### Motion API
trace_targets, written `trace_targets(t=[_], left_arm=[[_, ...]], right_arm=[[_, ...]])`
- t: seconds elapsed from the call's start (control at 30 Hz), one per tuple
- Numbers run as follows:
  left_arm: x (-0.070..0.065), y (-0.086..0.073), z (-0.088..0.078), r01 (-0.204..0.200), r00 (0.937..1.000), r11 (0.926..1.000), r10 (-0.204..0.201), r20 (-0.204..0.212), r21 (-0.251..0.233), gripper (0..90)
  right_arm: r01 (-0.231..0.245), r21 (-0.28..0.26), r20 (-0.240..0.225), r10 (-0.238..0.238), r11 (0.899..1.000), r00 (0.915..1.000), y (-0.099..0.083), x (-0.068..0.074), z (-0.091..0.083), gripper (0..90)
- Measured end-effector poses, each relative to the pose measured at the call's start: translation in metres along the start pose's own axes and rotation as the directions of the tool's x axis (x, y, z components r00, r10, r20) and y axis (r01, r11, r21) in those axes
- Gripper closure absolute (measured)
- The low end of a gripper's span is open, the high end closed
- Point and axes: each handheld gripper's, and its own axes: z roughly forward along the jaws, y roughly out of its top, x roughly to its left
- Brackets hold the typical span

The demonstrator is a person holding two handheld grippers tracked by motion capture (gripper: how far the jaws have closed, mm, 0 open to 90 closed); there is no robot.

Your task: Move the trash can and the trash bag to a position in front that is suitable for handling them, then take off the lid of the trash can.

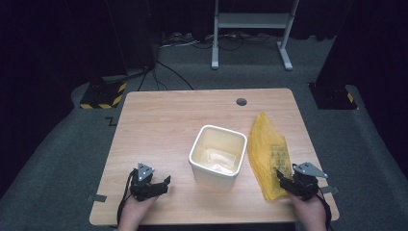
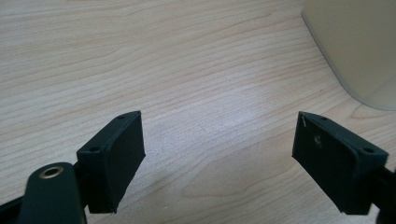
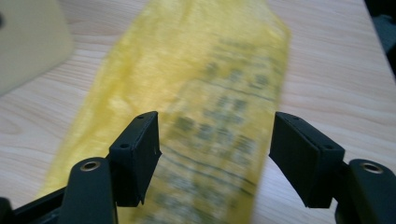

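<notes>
I am working at the wooden table (image 1: 159, 120), where the cream bin (image 1: 217, 156) is sitting mid-table, seemingly lined with a clear bag. The yellow bag (image 1: 269, 154) is lying flat near the right edge, not yet lifted. My right gripper (image 3: 215, 154) is straddling it, jaws released; my left gripper (image 2: 219, 154) is gaping over bare wood.

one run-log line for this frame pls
left gripper: open, empty, over table | right gripper: open, over yellow bag | bin: upright, centre
</notes>
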Motion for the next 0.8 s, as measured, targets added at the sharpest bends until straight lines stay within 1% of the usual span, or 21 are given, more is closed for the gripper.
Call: trace_targets(t=[0.07, 0.1, 0.13, 0.17, 0.2, 0.23, 0.27, 0.37, 0.43, 0.47, 0.53, 0.6, 0.67, 0.7, 0.8], left_arm=[[0.002, 0.000, 0.001, 0.005, 1.0000, 1.0000, -0.005, 0.005, -0.001, 16.6], [0.002, 0.000, 0.001, 0.011, 0.9999, 0.9999, -0.010, 0.007, -0.002, 16.6], [0.002, -0.001, 0.001, 0.005, 1.0000, 1.0000, -0.005, 0.008, 0.001, 16.6], [0.003, -0.001, 0.002, -0.003, 0.9999, 1.0000, 0.003, 0.013, 0.006, 16.6], [0.003, -0.001, 0.003, -0.002, 0.9999, 1.0000, 0.002, 0.013, 0.009, 16.6], [0.004, -0.001, 0.004, -0.004, 0.9998, 0.9999, 0.004, 0.022, 0.009, 16.6], [0.004, 0.000, 0.004, -0.005, 0.9997, 1.0000, 0.005, 0.023, 0.007, 16.6], [0.003, 0.001, 0.004, -0.016, 0.9992, 0.9999, 0.016, 0.037, 0.006, 16.8], [0.002, 0.002, 0.003, -0.023, 0.9987, 0.9997, 0.022, 0.046, 0.008, 16.8], [0.001, 0.003, 0.003, -0.019, 0.9987, 0.9998, 0.019, 0.047, 0.000, 16.8], [0.000, 0.006, 0.002, -0.021, 0.9984, 0.9997, 0.021, 0.053, 0.010, 16.8], [-0.002, 0.010, 0.002, -0.037, 0.9977, 0.9991, 0.036, 0.057, 0.018, 16.8], [-0.004, 0.013, 0.002, -0.049, 0.9976, 0.9975, 0.046, 0.051, 0.051, 16.8], [-0.004, 0.013, 0.003, -0.046, 0.9978, 0.9961, 0.042, 0.051, 0.076, 16.8], [-0.004, 0.015, 0.004, -0.044, 0.9985, 0.9887, 0.039, 0.038, 0.143, 17.3]], right_arm=[[-0.027, 0.026, 0.008, 0.027, 0.999, 0.9996, -0.003, -0.006, 0.001, 35.3], [-0.036, 0.044, 0.008, 0.036, 0.998, 0.9993, -0.005, -0.007, 0.003, 35.8], [-0.040, 0.056, 0.001, 0.040, 0.998, 0.9992, -0.007, -0.007, 0.004, 35.9], [-0.040, 0.073, -0.009, 0.041, 0.997, 0.9991, -0.008, -0.006, 0.007, 35.9], [-0.021, 0.095, -0.018, 0.023, 0.995, 0.9996, -0.010, -0.002, 0.011, 35.9], [-0.006, 0.104, -0.022, 0.008, 0.995, 0.9997, -0.011, 0.002, 0.013, 36.4], [-0.003, 0.096, -0.034, 0.006, 0.995, 0.9994, -0.011, 0.006, 0.013, 36.4], [0.014, 0.094, -0.045, -0.010, 0.995, 0.9989, -0.010, 0.014, 0.014, 36.4], [0.020, 0.092, -0.040, -0.016, 0.996, 0.9991, -0.009, 0.017, 0.012, 35.6], [0.020, 0.080, -0.040, -0.016, 0.997, 0.9991, -0.009, 0.018, 0.010, 35.4], [0.017, 0.056, -0.031, -0.015, 0.998, 0.9994, -0.007, 0.020, 0.006, 34.5], [0.022, 0.034, -0.030, -0.021, 0.999, 0.9993, -0.006, 0.021, 0.002, 34.4], [0.029, 0.025, -0.032, -0.028, 0.999, 0.9991, -0.007, 0.021, -0.001, 34.3], [0.027, 0.022, -0.034, -0.026, 0.999, 0.9991, -0.007, 0.021, -0.002, 34.3], [0.014, 0.015, -0.034, -0.013, 1.000, 0.9993, -0.007, 0.017, -0.003, 34.3]])
